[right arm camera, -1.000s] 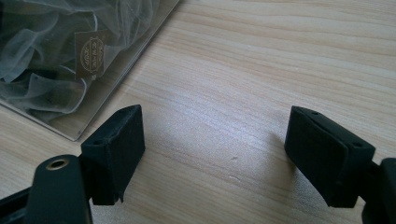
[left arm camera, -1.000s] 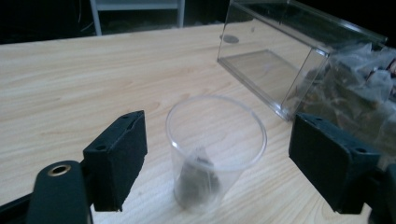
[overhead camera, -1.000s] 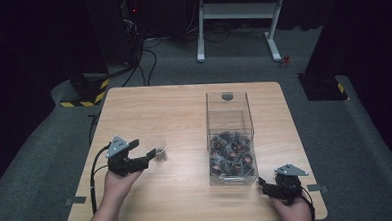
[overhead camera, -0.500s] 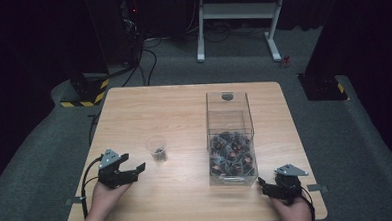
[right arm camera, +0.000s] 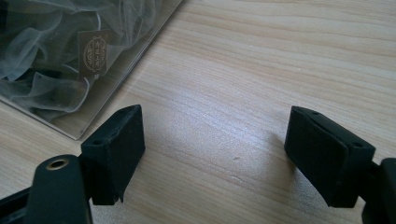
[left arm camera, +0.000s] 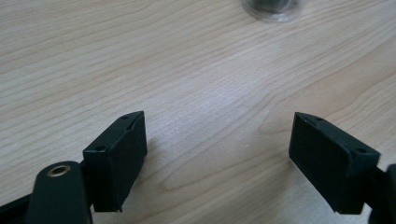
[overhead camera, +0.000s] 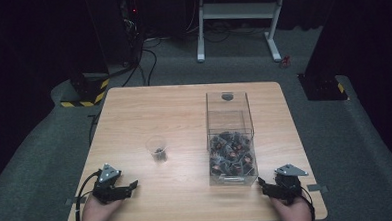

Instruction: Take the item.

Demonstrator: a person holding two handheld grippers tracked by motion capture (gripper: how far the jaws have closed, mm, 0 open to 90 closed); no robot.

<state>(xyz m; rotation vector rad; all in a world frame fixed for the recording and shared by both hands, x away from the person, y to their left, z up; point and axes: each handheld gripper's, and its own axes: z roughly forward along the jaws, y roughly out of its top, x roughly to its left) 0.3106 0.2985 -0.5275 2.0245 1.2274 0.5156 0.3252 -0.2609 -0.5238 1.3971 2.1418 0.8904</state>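
A small clear cup (overhead camera: 157,147) with something dark in its bottom stands on the wooden table (overhead camera: 154,112), left of centre. Its base peeks in at the top of the left gripper view as the cup (left arm camera: 272,5). My left gripper (overhead camera: 130,186) rests at the front left of the table, open and empty, short of the cup; its jaws stand wide apart (left arm camera: 217,154). A tall clear box (overhead camera: 230,139) holds several dark wrapped sachets in its near half. My right gripper (overhead camera: 263,184) lies at the front right, open and empty (right arm camera: 215,154), beside the box corner (right arm camera: 79,70).
The box's far half holds one small dark item (overhead camera: 227,96). Bare wood lies between the cup and the box. Beyond the table stand a white desk frame (overhead camera: 237,18), cables and dark equipment on grey floor.
My left gripper has let go of the cup, which now stands on the table, and has drawn back to the front left edge. The right gripper has stayed put.
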